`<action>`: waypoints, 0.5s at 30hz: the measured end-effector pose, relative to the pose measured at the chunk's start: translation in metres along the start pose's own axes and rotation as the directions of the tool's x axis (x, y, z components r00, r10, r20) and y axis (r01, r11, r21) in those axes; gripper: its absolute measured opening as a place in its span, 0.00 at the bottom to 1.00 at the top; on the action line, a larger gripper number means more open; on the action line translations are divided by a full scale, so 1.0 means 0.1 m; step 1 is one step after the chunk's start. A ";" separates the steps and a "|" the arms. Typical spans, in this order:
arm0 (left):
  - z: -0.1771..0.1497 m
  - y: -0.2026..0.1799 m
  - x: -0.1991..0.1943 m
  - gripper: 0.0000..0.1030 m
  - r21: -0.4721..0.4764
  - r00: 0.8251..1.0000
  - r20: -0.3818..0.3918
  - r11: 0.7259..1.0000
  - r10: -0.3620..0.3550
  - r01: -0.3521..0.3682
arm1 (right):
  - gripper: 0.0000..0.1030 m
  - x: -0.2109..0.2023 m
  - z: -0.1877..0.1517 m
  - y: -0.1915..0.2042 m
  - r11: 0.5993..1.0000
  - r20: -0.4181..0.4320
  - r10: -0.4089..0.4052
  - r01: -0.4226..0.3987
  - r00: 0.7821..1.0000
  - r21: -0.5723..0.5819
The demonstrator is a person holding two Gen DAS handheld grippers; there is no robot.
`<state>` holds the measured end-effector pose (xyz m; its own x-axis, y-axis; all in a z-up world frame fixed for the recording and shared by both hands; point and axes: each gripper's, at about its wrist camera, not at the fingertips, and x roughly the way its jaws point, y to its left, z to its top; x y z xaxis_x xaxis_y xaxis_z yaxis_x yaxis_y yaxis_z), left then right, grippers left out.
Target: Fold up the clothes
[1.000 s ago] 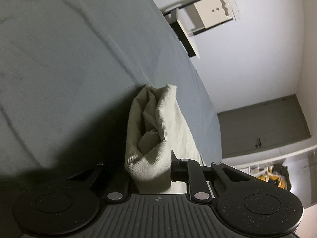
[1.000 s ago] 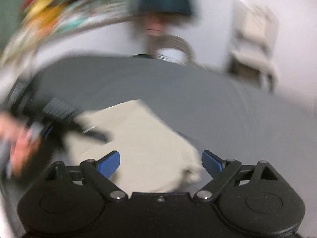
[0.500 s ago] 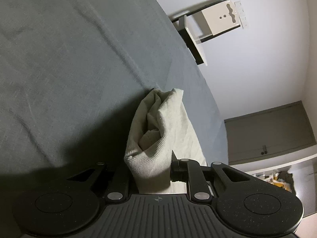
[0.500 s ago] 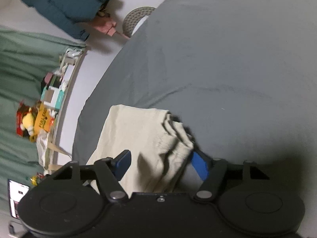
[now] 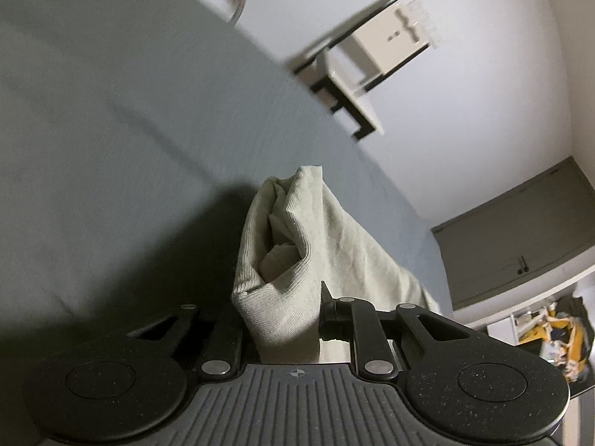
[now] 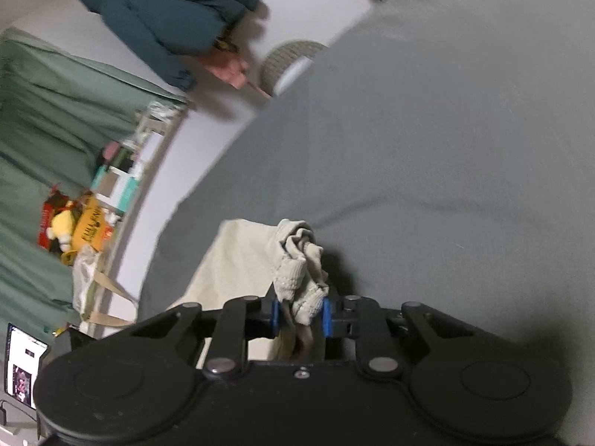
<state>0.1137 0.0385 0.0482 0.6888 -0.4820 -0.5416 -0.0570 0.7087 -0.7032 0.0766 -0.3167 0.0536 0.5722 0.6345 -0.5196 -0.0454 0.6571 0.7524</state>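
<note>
- Step in hand – grasp phase of a fold: both corners of the cream garment (image 5: 297,245) pinched, lift apparently about to start.
- Left tool (image 5: 280,316): jaws pressed together on a thick bunch of ribbed cream cloth, which rises upright out of the jaws and falls away to the right onto the bed (image 5: 111,130).
- Right tool (image 6: 299,310): jaws just closing – blue pads (image 6: 326,316) now pinching a crumpled, hemmed edge of the same garment (image 6: 238,260); cloth clearly between the pads.
- Garment relative to tools: one gathered end sits inside each pair of jaws; rest of the cloth lies flat on the grey bed sheet, beyond and to the left of the right tool in that view.
- Layers at both pinch points look doubled or more – judged already folded at least once.
- Next move, as a judgement: raise both ends together, keep the span between them taut, carry them over the flat part, lay down edge to edge.
- Risk: bunched grip on the right side may hold only some layers; slack layers could slip out on lifting.
- Background only: wall shelf (image 5: 375,55), dark green jacket (image 6: 167,18) hung on the wall, cluttered shelf (image 6: 111,182).
</note>
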 end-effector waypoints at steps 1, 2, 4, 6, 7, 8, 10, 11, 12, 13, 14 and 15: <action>0.07 -0.02 -0.11 0.18 0.024 0.999 0.032 1.000 0.009 -0.010 | 0.19 0.01 0.01 0.13 1.000 0.013 0.005 -0.004 1.000 -0.031; 0.13 -0.01 -0.20 0.18 0.038 0.998 0.064 0.999 0.016 -0.018 | 0.19 0.01 0.02 0.26 0.998 0.026 0.010 -0.008 1.000 -0.062; 0.28 0.05 -0.41 0.18 0.052 0.991 0.126 0.998 0.039 -0.046 | 0.19 0.06 0.05 0.52 0.992 0.047 0.019 -0.013 0.999 -0.124; 0.43 0.21 -0.64 0.18 0.037 0.980 0.189 0.997 0.064 -0.072 | 0.19 0.22 0.08 0.79 0.984 0.055 0.025 -0.015 0.998 -0.179; 0.49 0.30 -0.74 0.18 0.030 0.973 0.215 0.996 0.081 -0.090 | 0.19 0.34 0.10 0.90 0.982 0.052 0.028 -0.018 0.998 -0.188; 0.54 0.39 -0.84 0.18 0.024 0.966 0.239 0.993 0.103 -0.112 | 0.19 0.48 0.10 1.01 0.981 0.046 0.036 -0.026 0.998 -0.194; 0.67 0.57 -0.98 0.18 0.026 0.945 0.280 0.983 0.168 -0.182 | 0.19 0.79 0.10 1.25 0.976 0.028 0.051 -0.044 0.998 -0.214; 0.73 0.66 -1.03 0.18 0.030 0.933 0.297 0.974 0.204 -0.223 | 0.19 0.94 0.10 1.35 0.973 0.017 0.057 -0.052 0.998 -0.225; 0.80 0.74 -1.08 0.18 0.033 0.919 0.314 0.964 0.240 -0.263 | 0.19 1.09 0.09 1.44 0.970 0.005 0.061 -0.059 0.998 -0.235; 0.88 0.83 -1.11 0.18 0.036 0.903 0.329 0.952 0.277 -0.305 | 0.19 1.26 0.08 1.53 0.968 -0.010 0.065 -0.065 0.998 -0.240; 0.94 0.90 -1.12 0.18 0.029 0.890 0.338 0.942 0.305 -0.333 | 0.19 1.43 0.07 1.61 0.967 -0.027 0.067 -0.072 0.997 -0.243; 1.00 0.96 -1.13 0.18 0.020 0.877 0.347 0.933 0.331 -0.360 | 0.19 1.59 0.05 1.68 0.966 -0.042 0.065 -0.074 0.997 -0.248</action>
<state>0.1025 0.2128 0.0876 0.8364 -0.0093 -0.5480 -0.2868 0.8447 -0.4520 0.1645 -0.1071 0.0996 0.5330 0.6927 -0.4859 -0.2890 0.6887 0.6649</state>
